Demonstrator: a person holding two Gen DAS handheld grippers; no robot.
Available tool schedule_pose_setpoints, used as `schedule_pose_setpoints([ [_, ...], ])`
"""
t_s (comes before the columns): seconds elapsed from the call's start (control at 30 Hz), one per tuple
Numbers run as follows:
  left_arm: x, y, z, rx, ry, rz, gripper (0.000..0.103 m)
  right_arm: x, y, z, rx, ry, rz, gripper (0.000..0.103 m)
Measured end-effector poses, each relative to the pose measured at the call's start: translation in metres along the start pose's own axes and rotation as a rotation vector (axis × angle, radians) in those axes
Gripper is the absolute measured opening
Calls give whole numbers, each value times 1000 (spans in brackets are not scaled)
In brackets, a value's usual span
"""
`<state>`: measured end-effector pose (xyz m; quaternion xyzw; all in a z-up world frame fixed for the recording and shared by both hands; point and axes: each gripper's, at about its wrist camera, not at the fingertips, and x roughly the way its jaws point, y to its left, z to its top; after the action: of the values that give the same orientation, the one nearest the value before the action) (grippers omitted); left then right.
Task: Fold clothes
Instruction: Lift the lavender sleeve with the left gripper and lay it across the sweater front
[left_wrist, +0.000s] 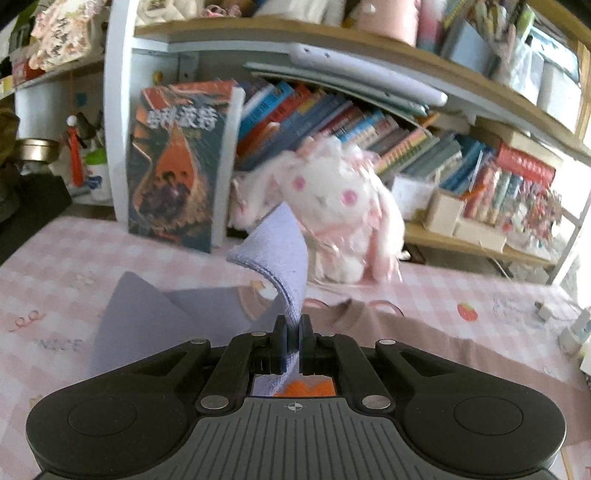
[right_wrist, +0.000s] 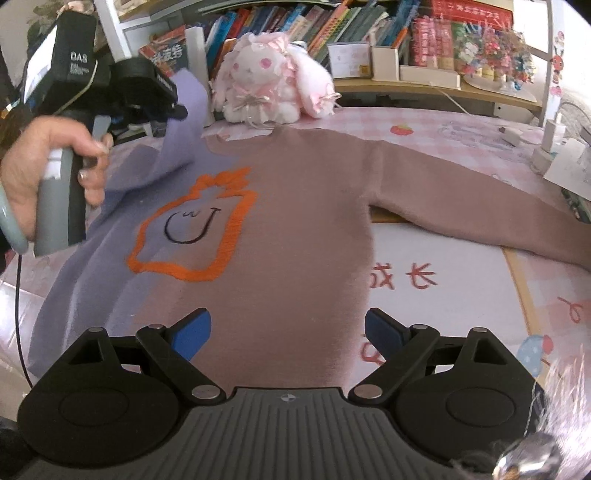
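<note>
Left wrist view: your left gripper (left_wrist: 291, 328) has its jaws clamped on the lilac sleeve (left_wrist: 275, 254); plush rabbit (left_wrist: 332, 206) just behind.
Right wrist view: your right gripper (right_wrist: 288, 332) hovers, jaws wide, over the sweater (right_wrist: 295, 229) lying flat on the worktop (right_wrist: 461, 258).

Right gripper (right_wrist: 288, 334) open above sweater (right_wrist: 295, 221); left gripper (right_wrist: 173, 107) lifting purple sleeve (right_wrist: 184, 122).
</note>
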<state>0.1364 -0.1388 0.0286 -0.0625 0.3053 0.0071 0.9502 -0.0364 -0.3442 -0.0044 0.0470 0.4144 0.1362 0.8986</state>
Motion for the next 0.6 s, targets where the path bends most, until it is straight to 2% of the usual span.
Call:
schedule_pose_setpoints([
  [0.17, 8, -20, -9, 29, 21, -11, 4, -5, -11, -1, -7, 7, 0, 90],
  [0.47, 8, -39, -29, 126, 89, -91, 5, -12, -22, -8, 8, 11, -16, 90],
  [0.57, 8, -46, -35, 159, 112, -119, 14, -14, -23, -10, 11, 15, -16, 90],
  [0.6, 8, -48, -37, 170, 120, -128, 22, -15, -23, -10, 12, 17, -14, 90],
])
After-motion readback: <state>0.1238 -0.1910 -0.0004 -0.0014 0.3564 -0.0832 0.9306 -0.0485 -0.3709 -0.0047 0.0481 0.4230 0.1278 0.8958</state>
